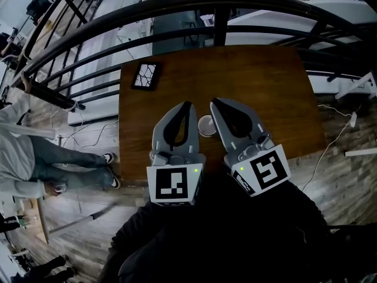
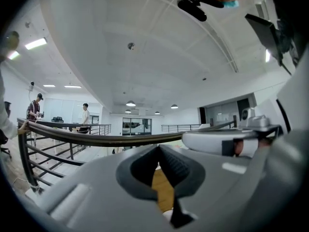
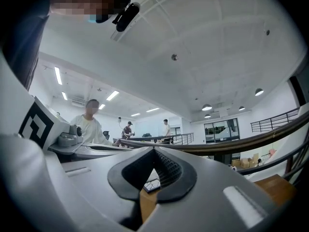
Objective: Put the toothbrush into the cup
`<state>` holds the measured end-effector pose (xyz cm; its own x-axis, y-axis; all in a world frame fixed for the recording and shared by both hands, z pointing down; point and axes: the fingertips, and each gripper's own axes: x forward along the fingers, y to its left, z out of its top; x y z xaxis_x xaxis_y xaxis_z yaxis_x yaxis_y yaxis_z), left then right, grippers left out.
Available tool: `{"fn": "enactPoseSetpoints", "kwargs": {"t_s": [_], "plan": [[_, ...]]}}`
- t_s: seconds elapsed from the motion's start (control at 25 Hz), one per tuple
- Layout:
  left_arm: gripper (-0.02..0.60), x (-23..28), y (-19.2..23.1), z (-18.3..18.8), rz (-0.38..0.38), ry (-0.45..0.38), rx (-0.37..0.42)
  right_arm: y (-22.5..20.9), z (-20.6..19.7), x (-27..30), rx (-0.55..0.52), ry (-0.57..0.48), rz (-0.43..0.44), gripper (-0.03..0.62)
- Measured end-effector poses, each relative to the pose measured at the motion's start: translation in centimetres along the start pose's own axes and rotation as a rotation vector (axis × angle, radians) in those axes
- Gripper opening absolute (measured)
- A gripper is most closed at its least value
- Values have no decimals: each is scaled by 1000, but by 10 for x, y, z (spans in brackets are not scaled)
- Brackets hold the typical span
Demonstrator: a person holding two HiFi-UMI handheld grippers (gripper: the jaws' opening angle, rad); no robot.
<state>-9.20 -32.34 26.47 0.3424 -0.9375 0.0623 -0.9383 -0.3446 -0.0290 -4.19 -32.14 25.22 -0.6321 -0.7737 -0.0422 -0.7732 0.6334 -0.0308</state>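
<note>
A small white cup point(image 1: 206, 125) stands on the brown wooden table point(image 1: 265, 81), near its front edge. My left gripper point(image 1: 188, 104) is held just left of the cup and my right gripper point(image 1: 213, 102) just right of it, both pointing level across the table. Each has its jaws closed tip to tip around an empty loop, with nothing held. In the left gripper view my left gripper point(image 2: 158, 147) shows table wood through the loop. In the right gripper view my right gripper point(image 3: 154, 149) does the same. No toothbrush is in any view.
A black tile with a white cracked pattern point(image 1: 145, 76) lies at the table's far left corner and shows through the jaws as the tile point(image 3: 152, 186). A dark curved railing point(image 1: 177, 16) runs behind the table. A person point(image 1: 23, 152) stands on the floor to the left.
</note>
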Motion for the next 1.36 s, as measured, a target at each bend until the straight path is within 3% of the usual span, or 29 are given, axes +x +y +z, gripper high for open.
{"fn": "enactPoseSetpoints", "kwargs": {"t_s": [1.36], "plan": [[9, 15, 11, -6, -15, 32, -13, -13, -4, 22, 31, 4, -31, 0]]}}
